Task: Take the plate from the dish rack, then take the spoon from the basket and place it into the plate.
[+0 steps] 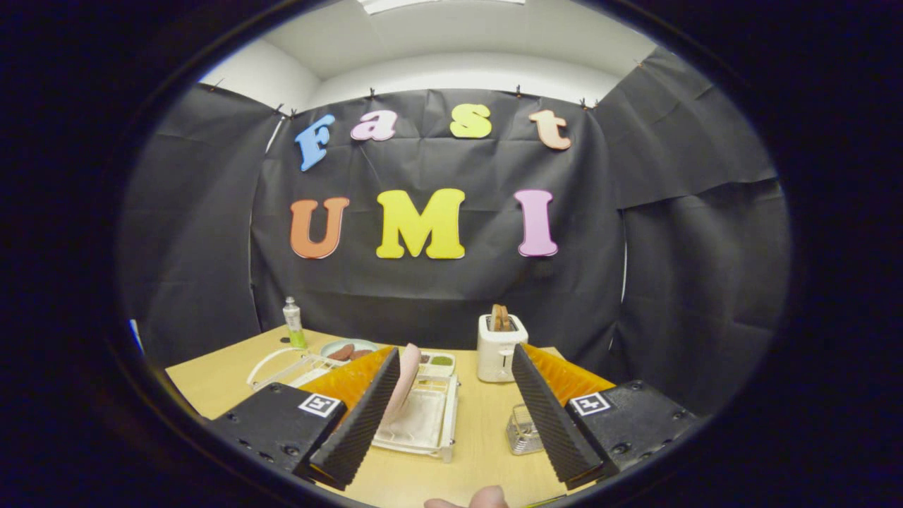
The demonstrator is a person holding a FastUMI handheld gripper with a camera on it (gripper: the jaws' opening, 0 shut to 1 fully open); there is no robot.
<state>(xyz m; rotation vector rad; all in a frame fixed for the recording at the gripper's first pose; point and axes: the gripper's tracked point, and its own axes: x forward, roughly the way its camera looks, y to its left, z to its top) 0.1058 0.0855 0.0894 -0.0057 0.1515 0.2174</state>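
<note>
My gripper (451, 416) is open, its two black ribbed fingers spread wide above the wooden table (211, 381). A pink plate (403, 384) stands on edge in the white dish rack (423, 423), right beside my left finger (356, 423) and partly hidden behind it. The rack lies just ahead, between the fingers and toward the left one. A small wire basket (523, 430) sits by my right finger (554, 416), half covered by it; I cannot make out the spoon inside.
A white toaster (499, 349) with bread in its slot stands beyond the fingers. Further left are a light plate with sausages (347, 350), a small tray with green food (437, 362) and a small bottle (293, 323). A fingertip (487, 498) shows below the gripper.
</note>
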